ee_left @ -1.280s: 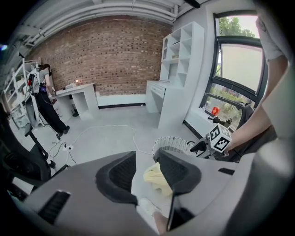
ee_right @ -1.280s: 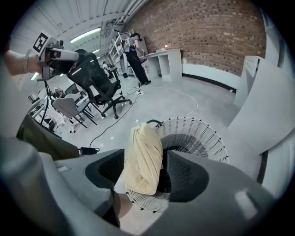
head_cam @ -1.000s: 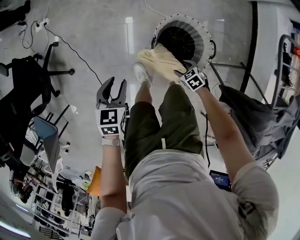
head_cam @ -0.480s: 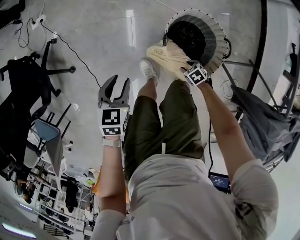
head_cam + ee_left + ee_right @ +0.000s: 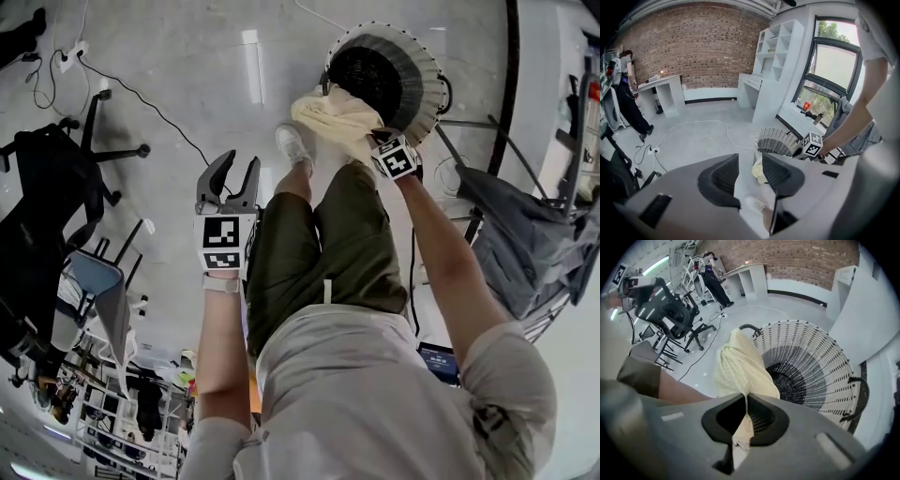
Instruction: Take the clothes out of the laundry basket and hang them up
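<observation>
Over the near rim of the laundry basket [image 5: 428,77], the right gripper [image 5: 377,141] points steeply down. Its jaws have just been closing, and now they pinch a fold of the pale yellow garment [image 5: 336,114]. In the right gripper view, the cloth passes between the two pads of the right gripper [image 5: 745,398] and spreads out above them. The garment [image 5: 739,365] lies across the edge of the basket [image 5: 824,357], partly hanging outside on the person's side, next to one dark handle. The dark bottom of the basket shows beyond it.

The left gripper [image 5: 234,171] is held in the air at the left of the person's leg, well apart from the basket. Its jaws stand apart and hold nothing. In the left gripper view, only the floor, a white shoe [image 5: 753,204] and the far garment [image 5: 758,171] show in the gap of the left gripper [image 5: 750,165].

Left of the basket the grey floor [image 5: 187,56] is open, crossed only by a thin black cable [image 5: 150,103]. A black office chair [image 5: 56,178] stands far at the left edge. On the right there is less room: a dark grey cloth [image 5: 520,234] hangs on a metal rack near the basket, and the right arm reaches down between this cloth and the leg.
</observation>
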